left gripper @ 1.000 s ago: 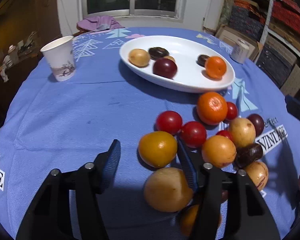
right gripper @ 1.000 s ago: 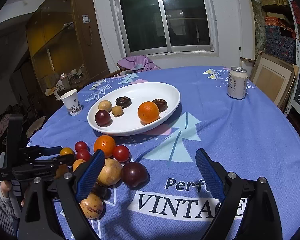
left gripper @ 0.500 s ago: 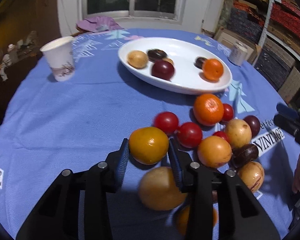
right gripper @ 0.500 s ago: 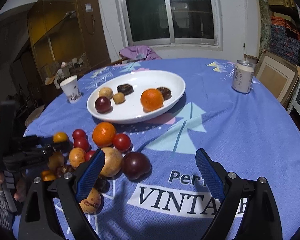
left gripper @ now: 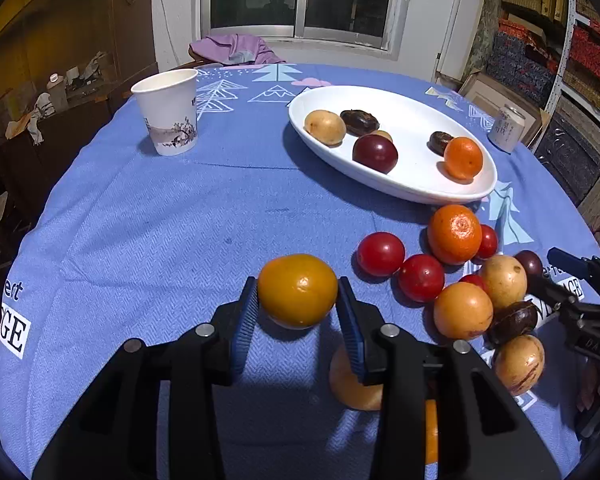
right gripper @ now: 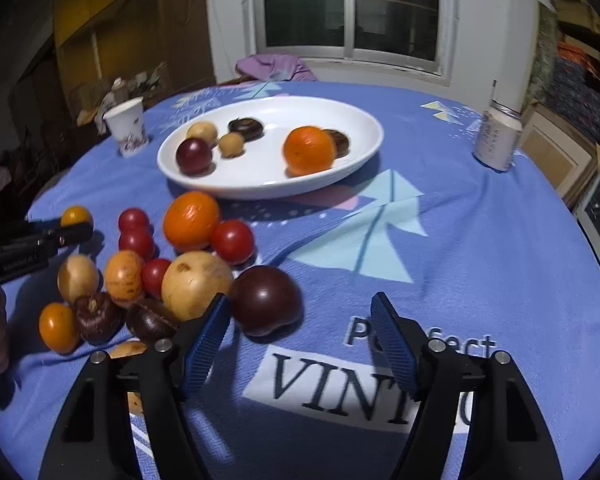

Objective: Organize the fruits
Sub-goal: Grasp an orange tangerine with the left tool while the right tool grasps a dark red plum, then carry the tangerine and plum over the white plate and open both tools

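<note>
Now the left gripper [left gripper: 297, 307] has its blue pads pressed on either side of the yellow-orange fruit [left gripper: 297, 290], which a second ago lay on the blue tablecloth [left gripper: 172, 232] beside the pile with the jaws wide around empty cloth; half a second ago the pads had already closed in on it. The fruit now sits clear of the heap, a shadow beneath it on the cloth, and in the right wrist view it shows small at the far left between the tips of the left gripper. The right gripper [right gripper: 300, 330] has come lower and nearer to the pile than before, and its jaws are closing, though nothing is pressed between them; the dark purple plum [right gripper: 266, 300] lies on the cloth just inside the left pad, whether touching it I cannot tell. The rest of the loose fruit is bunched where it was, with the large orange [right gripper: 191, 220] nearest the white plate [right gripper: 360, 148]. That plate holds the same six pieces as earlier. The paper cup [left gripper: 168, 116] and the can [right gripper: 498, 140] have not shifted.
</note>
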The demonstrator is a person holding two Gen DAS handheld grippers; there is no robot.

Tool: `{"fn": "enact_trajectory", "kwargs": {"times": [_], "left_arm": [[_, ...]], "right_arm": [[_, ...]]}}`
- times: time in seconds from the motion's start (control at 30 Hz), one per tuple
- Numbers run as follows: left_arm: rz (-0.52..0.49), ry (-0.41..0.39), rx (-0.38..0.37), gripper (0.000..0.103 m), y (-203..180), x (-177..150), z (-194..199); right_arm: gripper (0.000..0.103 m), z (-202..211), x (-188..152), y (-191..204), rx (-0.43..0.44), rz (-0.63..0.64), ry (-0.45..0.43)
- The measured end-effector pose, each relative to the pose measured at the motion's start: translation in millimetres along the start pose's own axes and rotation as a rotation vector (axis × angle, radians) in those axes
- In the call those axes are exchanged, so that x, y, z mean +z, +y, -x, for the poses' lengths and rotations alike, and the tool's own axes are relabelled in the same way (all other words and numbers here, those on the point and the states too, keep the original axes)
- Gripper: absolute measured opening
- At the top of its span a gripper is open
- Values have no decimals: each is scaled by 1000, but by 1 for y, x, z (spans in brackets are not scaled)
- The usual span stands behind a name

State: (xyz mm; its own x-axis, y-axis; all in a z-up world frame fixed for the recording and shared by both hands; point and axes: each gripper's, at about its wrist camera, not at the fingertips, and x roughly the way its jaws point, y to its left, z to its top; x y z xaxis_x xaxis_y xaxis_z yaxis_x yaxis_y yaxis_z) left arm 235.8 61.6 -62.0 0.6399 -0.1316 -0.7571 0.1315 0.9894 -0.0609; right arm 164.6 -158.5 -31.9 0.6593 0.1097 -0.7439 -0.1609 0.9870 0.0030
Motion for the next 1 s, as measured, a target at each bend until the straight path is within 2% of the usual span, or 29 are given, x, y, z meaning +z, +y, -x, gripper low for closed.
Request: {"fn": "enact_trajectory", "kwargs": {"times": [0.07, 0.13, 0.27, 0.47, 0.7, 0.77, 0.87, 1.0], "left_arm": [[-1, 6, 1, 39, -1, -1, -1], [-5, 9, 8, 39, -1, -2, -2], [-10, 36, 16, 39, -2, -3, -8], [5, 41, 6, 39, 1, -3, -9], [43, -32, 7, 39, 5, 9, 9], [35, -45, 0, 39, 2, 23, 15], [-3, -96, 29, 39, -8, 57, 27], [-30, -159, 12, 39, -30, 112, 31]], "right_arm": [[58, -5, 2, 5, 2, 17, 14], [56, -8, 5, 4, 18, -1, 18], [40, -10, 6, 6, 64, -6, 32], [39, -8, 5, 1, 89, -40, 28], [39, 13, 12, -20, 120, -122, -48], [39, 21, 25, -29, 151, -147, -67], [39, 42, 64, -39, 111, -136, -139], [39, 53, 119, -43, 93, -132, -217]]}}
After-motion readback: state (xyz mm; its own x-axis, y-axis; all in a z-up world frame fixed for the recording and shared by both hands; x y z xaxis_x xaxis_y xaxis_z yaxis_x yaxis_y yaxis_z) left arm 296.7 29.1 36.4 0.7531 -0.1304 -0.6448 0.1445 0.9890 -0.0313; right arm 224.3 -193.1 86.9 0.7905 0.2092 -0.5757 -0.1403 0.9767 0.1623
